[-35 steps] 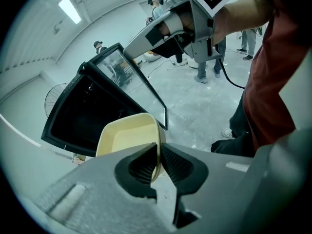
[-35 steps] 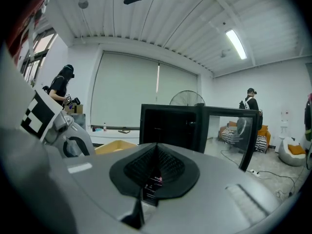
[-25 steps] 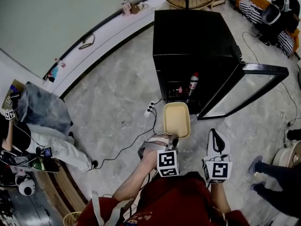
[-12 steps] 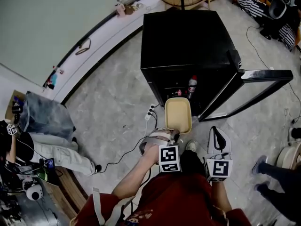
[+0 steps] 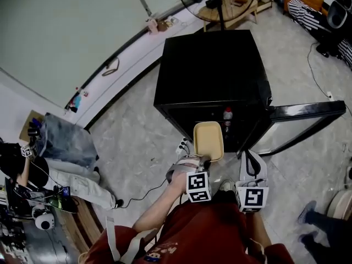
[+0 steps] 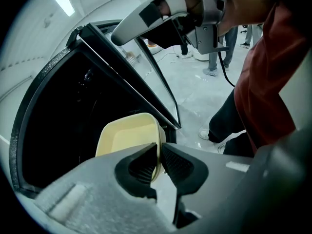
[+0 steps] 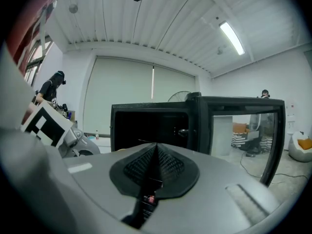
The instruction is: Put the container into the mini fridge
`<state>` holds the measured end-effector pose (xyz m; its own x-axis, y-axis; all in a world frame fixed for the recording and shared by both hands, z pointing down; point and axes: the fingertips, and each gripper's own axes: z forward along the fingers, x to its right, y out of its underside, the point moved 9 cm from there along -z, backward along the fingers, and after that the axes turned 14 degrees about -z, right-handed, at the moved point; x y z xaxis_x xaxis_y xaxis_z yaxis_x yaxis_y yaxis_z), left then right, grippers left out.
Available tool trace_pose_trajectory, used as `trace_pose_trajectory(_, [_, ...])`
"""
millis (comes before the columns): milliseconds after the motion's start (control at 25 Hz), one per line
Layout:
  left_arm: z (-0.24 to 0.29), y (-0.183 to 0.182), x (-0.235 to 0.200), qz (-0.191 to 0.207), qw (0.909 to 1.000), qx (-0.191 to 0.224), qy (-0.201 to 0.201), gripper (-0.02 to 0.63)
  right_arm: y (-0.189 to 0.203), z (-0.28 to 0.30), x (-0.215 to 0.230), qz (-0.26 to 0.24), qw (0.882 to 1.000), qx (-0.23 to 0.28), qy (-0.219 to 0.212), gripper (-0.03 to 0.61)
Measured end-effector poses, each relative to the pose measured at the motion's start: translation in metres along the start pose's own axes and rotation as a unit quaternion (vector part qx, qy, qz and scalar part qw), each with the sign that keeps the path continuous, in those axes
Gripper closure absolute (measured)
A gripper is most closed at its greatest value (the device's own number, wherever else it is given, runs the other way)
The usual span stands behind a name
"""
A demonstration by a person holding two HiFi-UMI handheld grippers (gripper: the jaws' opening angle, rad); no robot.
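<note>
A pale yellow container hangs at the open front of the black mini fridge, held level by its near rim. My left gripper is shut on that rim; in the left gripper view the container's edge sits pinched between the black pads. My right gripper is shut on nothing, to the right of the container, by the open glass door. In the right gripper view its jaws are pressed together, facing the fridge opening. A bottle stands inside.
A white power strip and black cable lie on the floor left of the fridge. A seated person is at the far left, another person's legs at the lower right. A fan and a round table stand behind the fridge.
Both grippers and the container have come closer to the fridge; the container's far end now reaches the dark opening. The grip on the container has stayed the same.
</note>
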<state>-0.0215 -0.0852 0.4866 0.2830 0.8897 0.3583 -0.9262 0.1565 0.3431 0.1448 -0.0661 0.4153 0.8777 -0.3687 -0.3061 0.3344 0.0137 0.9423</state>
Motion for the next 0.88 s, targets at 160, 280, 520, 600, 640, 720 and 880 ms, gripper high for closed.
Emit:
trace_pose_trajectory(160, [0.012,-0.012,-0.006,-0.005,0.9999,-0.011,-0.009,0.575,0.002,0.004,0.015,0.006,1.0,0.014,-0.009,0.578])
trace_pose_trajectory(280, [0.019,-0.018,-0.009,-0.005,0.9998,-0.015,-0.014,0.575,0.009,0.006,0.022,0.005,1.0,0.01,-0.016,0.578])
trace_pose_trajectory(520, [0.039,-0.021,-0.02,-0.014,0.9997,-0.009,-0.018,0.576,0.022,0.014,0.027,0.005,1.0,0.008,-0.014,0.578])
trace_pose_trajectory(600, [0.048,-0.017,-0.025,-0.014,0.9997,-0.012,-0.014,0.575,0.025,0.018,0.026,0.004,1.0,0.007,-0.01,0.578])
trace_pose_trajectory(640, [0.054,-0.017,-0.026,-0.011,0.9998,-0.012,-0.014,0.575,0.027,0.02,0.026,0.004,1.0,0.007,-0.007,0.578])
trace_pose_trajectory(720, [0.066,-0.016,-0.03,-0.004,0.9998,-0.012,-0.013,0.575,0.032,0.022,0.025,0.005,1.0,0.012,0.003,0.578])
trace_pose_trajectory(880, [0.091,-0.013,-0.047,0.012,0.9997,-0.011,-0.021,0.575,0.04,0.033,0.019,-0.006,1.0,0.013,0.002,0.578])
